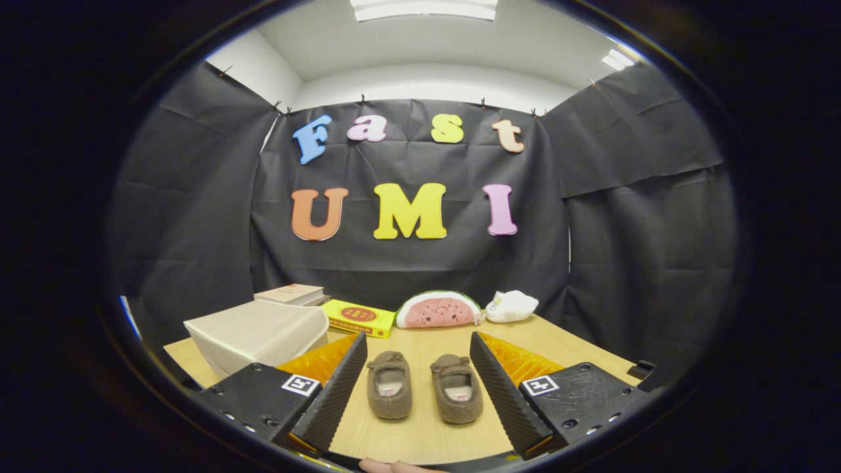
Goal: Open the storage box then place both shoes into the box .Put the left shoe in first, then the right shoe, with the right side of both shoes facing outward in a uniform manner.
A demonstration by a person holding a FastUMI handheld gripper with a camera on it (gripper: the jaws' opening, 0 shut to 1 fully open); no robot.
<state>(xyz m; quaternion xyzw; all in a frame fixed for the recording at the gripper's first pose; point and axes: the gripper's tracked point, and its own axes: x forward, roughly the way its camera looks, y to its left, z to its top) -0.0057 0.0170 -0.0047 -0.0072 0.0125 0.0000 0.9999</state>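
Gripper view: two fuzzy brown shoes, left shoe (pixel 389 393) and right shoe (pixel 456 396), sit side by side on the wooden table (pixel 420 430), toes pointing away. The gripper (pixel 418 351) is spread wide, nothing held, shoes between its fingers. The closed pale storage box (pixel 259 335) sits off left, books (pixel 292 294) behind it, then a yellow box (pixel 358 318), watermelon plush (pixel 438 310) and white plush (pixel 511 306).

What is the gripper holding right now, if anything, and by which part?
Nothing is held. The gripper has its jaws spread wide open, with the two brown shoes lying untouched on the table between and just ahead of them.
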